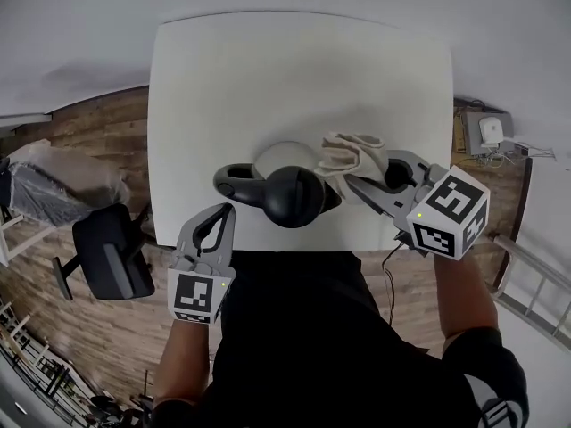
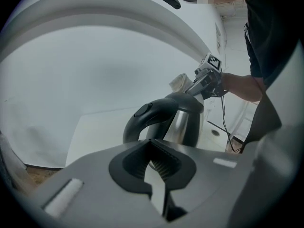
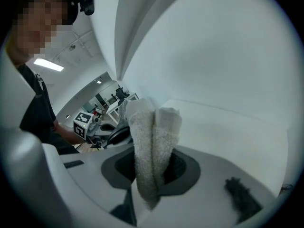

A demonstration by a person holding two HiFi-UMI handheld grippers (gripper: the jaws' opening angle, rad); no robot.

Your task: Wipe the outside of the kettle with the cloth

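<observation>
Filling most of the head view is a big white worktop (image 1: 303, 69), with a brown wood floor (image 1: 98, 132) around it. A black chair (image 1: 111, 252) sits on the floor by the worktop's left front corner. The kettle (image 1: 290, 190) stands on the worktop close to the front edge, about in the middle. It has a shiny metal body, a black lid on top and a black handle that sticks out to the left. The right claw (image 1: 357, 184) reaches in from the right, up by the right side of the kettle. It is pinching the cloth (image 1: 352, 154): in the right gripper view the soft white cloth is folded and squeezed between the two jaws, and it pokes up past them. In the head view the cloth lies right against the kettle near the lid. The left claw (image 1: 225, 214) is at the front edge of the worktop, just in front of the kettle's handle but not touching it. Its jaws are pressed together at the tips, with nothing held between them.
</observation>
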